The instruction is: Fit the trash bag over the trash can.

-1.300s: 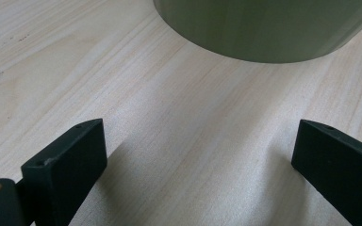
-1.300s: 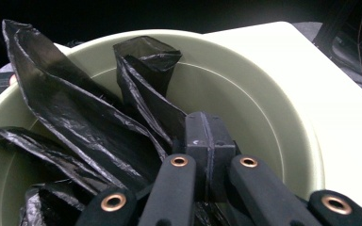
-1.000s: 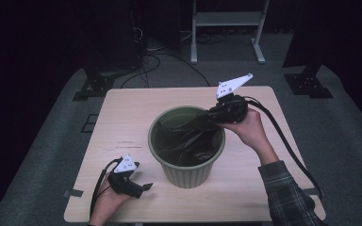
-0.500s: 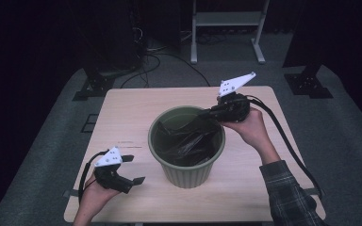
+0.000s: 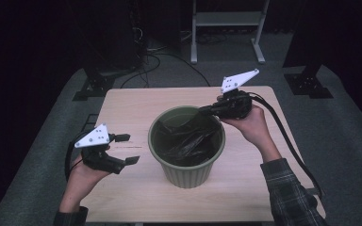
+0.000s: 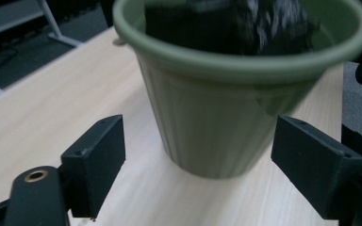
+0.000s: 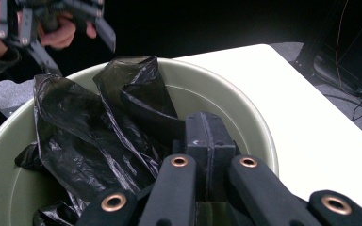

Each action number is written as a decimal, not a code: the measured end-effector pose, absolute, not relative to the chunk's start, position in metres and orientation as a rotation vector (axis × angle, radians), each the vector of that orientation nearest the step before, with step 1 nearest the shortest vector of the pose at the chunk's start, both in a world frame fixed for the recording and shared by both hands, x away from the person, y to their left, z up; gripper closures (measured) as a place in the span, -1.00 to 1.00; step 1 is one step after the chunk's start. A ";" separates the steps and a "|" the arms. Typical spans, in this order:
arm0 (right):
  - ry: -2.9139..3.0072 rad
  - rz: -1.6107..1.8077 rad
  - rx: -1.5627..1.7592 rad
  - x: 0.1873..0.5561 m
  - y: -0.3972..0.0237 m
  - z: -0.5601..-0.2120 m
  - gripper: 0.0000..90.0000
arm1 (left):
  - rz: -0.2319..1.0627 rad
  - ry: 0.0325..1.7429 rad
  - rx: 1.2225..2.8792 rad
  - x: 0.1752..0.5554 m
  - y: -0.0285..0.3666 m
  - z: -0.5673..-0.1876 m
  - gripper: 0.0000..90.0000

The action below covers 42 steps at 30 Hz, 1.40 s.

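Observation:
A green plastic bin (image 5: pixel 188 175) stands in the middle of the wooden table (image 5: pixel 132 108), with a crumpled black bag (image 5: pixel 188 141) inside it. My right gripper (image 5: pixel 202 111) rests at the bin's far right rim (image 7: pixel 245 103), its jaws (image 7: pixel 206 136) shut on a fold of the black bag (image 7: pixel 85 136). My left gripper (image 5: pixel 129 149) hangs in the air left of the bin, pointing at it. It is open; its jaws have just been closing a little, with nothing between them. In the left gripper view the bin's wall (image 6: pixel 217 117) stands beyond the gripper (image 6: pixel 202 165).
Bare tabletop lies in front of, behind and left of the bin. A thick cable (image 5: pixel 287 141) trails from the right gripper over the table's right edge. Beyond the table are a white metal stand (image 5: pixel 226 28) and dark stand feet on grey carpet.
The left hand has lifted its gripper off the table near the front edge, up and a little left; its jaws stand slightly narrower. The right gripper and the bin have stayed put.

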State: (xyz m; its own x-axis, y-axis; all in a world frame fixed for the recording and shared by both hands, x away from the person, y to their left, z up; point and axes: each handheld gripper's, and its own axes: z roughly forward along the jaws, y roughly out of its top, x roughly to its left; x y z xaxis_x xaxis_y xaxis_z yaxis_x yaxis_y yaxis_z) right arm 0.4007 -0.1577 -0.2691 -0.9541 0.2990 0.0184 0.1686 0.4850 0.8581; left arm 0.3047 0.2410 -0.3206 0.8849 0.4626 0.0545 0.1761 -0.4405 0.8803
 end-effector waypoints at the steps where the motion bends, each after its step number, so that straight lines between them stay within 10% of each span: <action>1: 2.591 1.475 0.413 0.401 -0.158 -0.269 1.00 | 0.358 0.452 2.024 0.309 0.238 -0.315 -0.57; 21: 2.594 1.477 0.412 0.402 -0.160 -0.268 1.00 | 0.323 0.316 2.123 0.361 0.175 -0.296 -0.53; 30: 2.569 1.489 0.428 0.403 -0.167 -0.262 1.00 | 0.310 0.266 2.159 0.367 0.165 -0.292 0.94; 42: 2.502 1.525 0.465 0.398 -0.178 -0.257 0.65 | 0.401 0.399 2.088 0.383 0.175 -0.267 1.00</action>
State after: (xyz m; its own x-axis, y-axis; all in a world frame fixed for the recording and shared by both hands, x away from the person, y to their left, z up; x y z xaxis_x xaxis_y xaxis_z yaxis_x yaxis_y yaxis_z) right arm 0.3979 -0.1784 -0.2569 -0.9361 0.3515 0.0132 0.1728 0.4269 0.8876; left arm 0.3825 0.1745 -0.2669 0.8936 0.4309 0.1257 0.1235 -0.5052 0.8541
